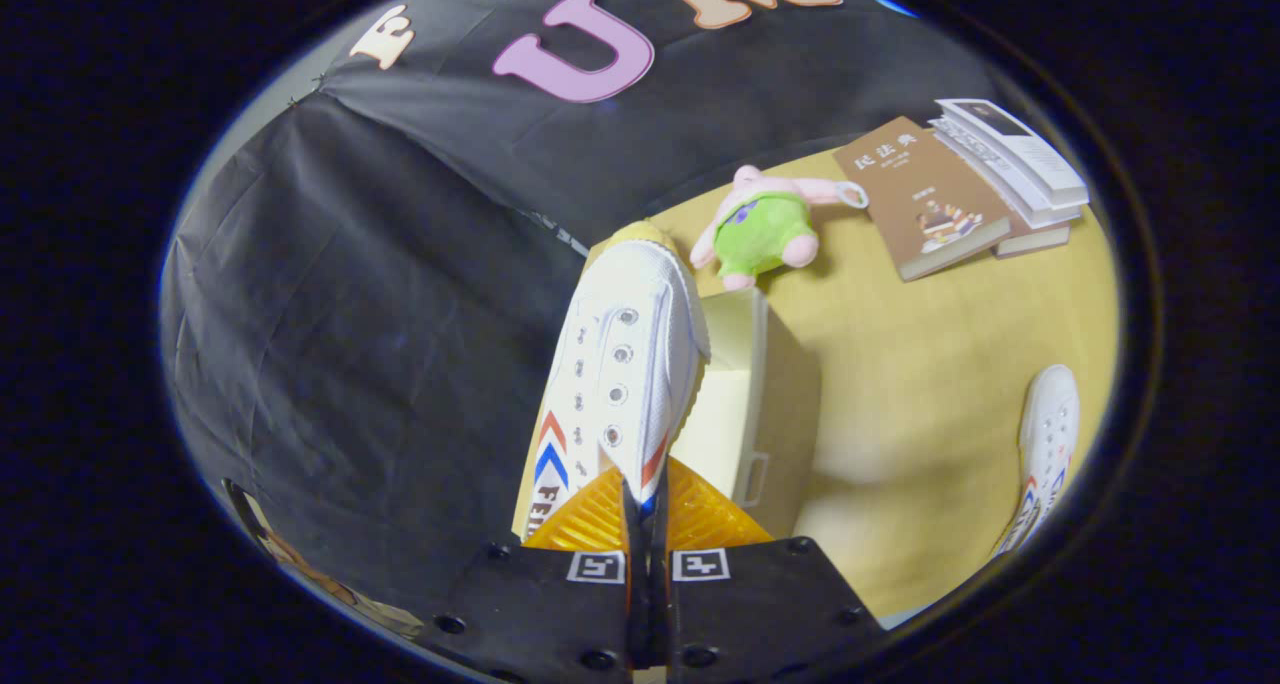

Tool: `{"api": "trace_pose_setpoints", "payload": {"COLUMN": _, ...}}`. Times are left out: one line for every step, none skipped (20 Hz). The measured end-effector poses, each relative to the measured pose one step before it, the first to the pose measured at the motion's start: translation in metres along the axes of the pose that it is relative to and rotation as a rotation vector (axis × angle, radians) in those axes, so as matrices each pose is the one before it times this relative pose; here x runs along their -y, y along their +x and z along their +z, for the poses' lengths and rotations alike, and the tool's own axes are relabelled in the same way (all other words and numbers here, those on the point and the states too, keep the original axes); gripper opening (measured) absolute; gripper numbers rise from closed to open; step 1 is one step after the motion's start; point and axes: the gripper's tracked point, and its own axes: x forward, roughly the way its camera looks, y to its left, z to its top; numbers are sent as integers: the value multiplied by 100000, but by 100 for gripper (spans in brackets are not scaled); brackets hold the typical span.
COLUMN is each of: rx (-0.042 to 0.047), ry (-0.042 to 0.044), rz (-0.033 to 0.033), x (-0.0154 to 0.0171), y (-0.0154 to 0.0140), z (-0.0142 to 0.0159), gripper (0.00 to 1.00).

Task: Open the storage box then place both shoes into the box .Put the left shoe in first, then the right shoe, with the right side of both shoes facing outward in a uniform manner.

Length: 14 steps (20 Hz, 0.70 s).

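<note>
gripper (646, 504) clamped on first shoe (615, 384), held above open storage box (745, 404); second shoe (1047, 444) on table (940, 364), apparently neither boxed yet.

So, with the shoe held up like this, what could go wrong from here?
1. The gripper pinches only a thin edge at the white shoe's opening, so the shoe might slip or swing.
2. The shoe hangs over the cream storage box, hiding its opening; it may catch on the rim.
3. The second shoe lies far off beside the table edge, and could be knocked off.
</note>
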Motion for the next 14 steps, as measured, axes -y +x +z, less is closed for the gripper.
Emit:
{"api": "trace_pose_setpoints", "payload": {"rx": -1464, "ry": -326, "rz": -462, "x": -345, "y": 848, "z": -566, "gripper": 4}}
{"api": "trace_pose_setpoints", "payload": {"rx": -1284, "ry": -591, "rz": -825, "x": -219, "y": 887, "z": -428, "gripper": 4}}
{"api": "trace_pose_setpoints", "payload": {"rx": -1315, "ry": -605, "rz": -1108, "x": -213, "y": 807, "z": -498, "gripper": 4}}
{"api": "trace_pose_setpoints", "payload": {"rx": -1225, "ry": -703, "rz": -1234, "x": -163, "y": 900, "z": -383, "gripper": 4}}
{"api": "trace_pose_setpoints", "payload": {"rx": -1197, "ry": -654, "rz": -1296, "x": -87, "y": 806, "z": -501, "gripper": 4}}
{"api": "trace_pose_setpoints", "payload": {"rx": -956, "ry": -455, "rz": -1577, "x": 77, "y": 813, "z": -309, "gripper": 4}}
{"api": "trace_pose_setpoints", "payload": {"rx": -1062, "ry": -362, "rz": -1852, "x": 128, "y": 979, "z": -429, "gripper": 4}}
{"api": "trace_pose_setpoints", "payload": {"rx": -982, "ry": 254, "rz": -1510, "x": 103, "y": 772, "z": -321, "gripper": 4}}
{"api": "trace_pose_setpoints", "payload": {"rx": -1168, "ry": 810, "rz": -1408, "x": 63, "y": 783, "z": -421, "gripper": 4}}
{"api": "trace_pose_setpoints", "payload": {"rx": -1059, "ry": 759, "rz": -1296, "x": -12, "y": 753, "z": -289, "gripper": 4}}
{"api": "trace_pose_setpoints", "payload": {"rx": -1104, "ry": 301, "rz": -1397, "x": -88, "y": 668, "z": -424, "gripper": 4}}
{"api": "trace_pose_setpoints", "payload": {"rx": -1130, "ry": -223, "rz": -1430, "x": 12, "y": 670, "z": -294, "gripper": 4}}
{"api": "trace_pose_setpoints", "payload": {"rx": -1049, "ry": -844, "rz": -1236, "x": -57, "y": 515, "z": -357, "gripper": 4}}
{"api": "trace_pose_setpoints", "payload": {"rx": -552, "ry": -677, "rz": -1512, "x": -187, "y": 287, "z": -318, "gripper": 4}}
